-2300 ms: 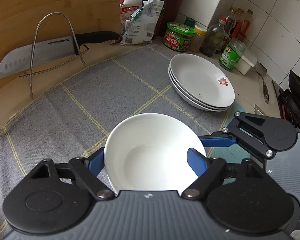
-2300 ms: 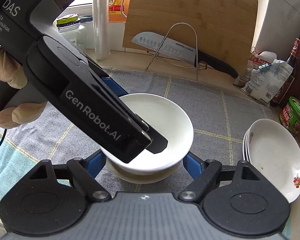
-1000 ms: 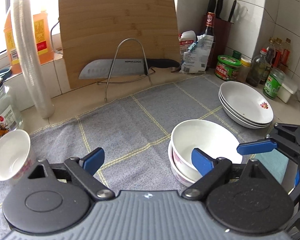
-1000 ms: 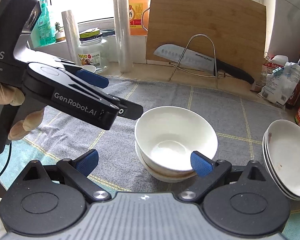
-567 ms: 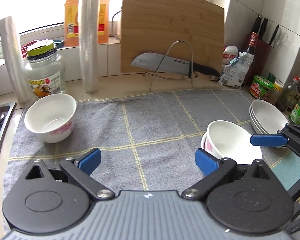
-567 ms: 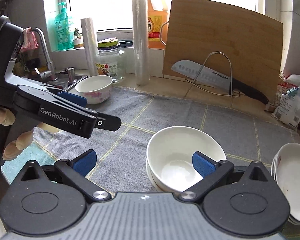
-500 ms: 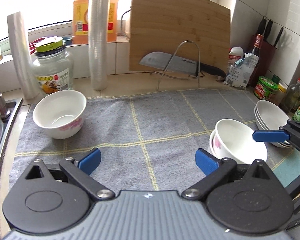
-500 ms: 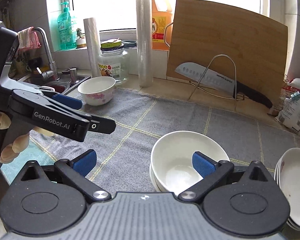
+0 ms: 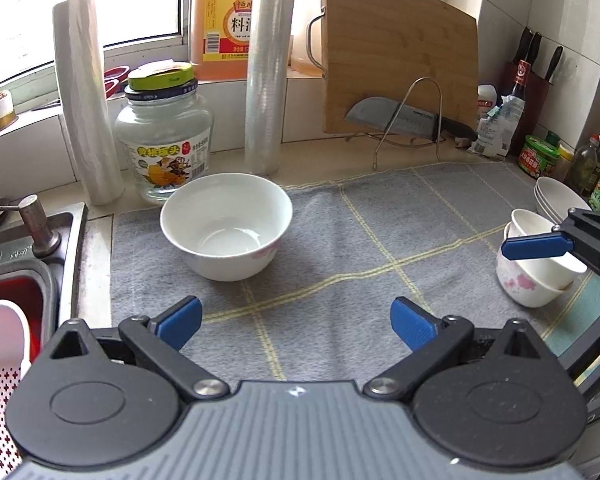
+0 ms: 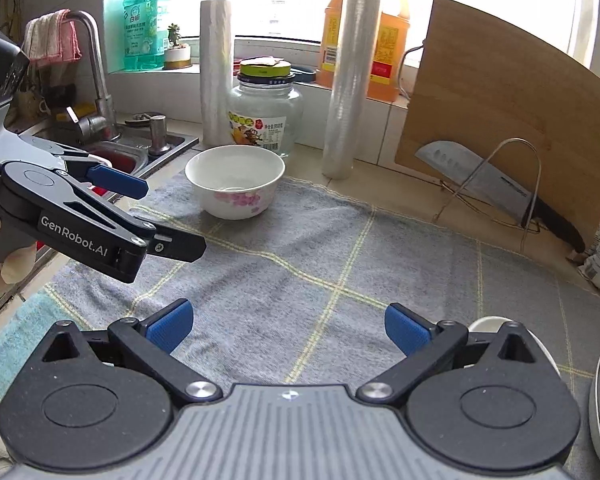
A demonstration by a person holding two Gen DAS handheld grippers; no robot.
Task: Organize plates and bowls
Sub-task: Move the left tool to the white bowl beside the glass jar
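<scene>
A kitchen desk under a bright window is recorded, covered by a grey towel crossed with yellow lines. A single white bowl with pink flowers is set upright and empty near the towel's far left corner, just in front of a glass jar with a green lid. Two rolls of clear film are stood upright beside the jar, one on either side. An orange bottle is placed on the sill behind them. A bamboo cutting board is leaned against the wall, with a knife held in a wire rack before it. A steel sink with its tap is found to the left of the towel. Two nested bowls are seen at the towel's right edge, and a stack of plates is set just behind them. The left tool is held released above bare towel, its blue pads spread wide with nothing between them; its jaws have just been opening. The right tool is likewise released over bare towel and grips nothing; its jaws have just been opening too. The single bowl is left well apart from both tools. The person's gloved fingers are visible behind the left tool in the right wrist view.
</scene>
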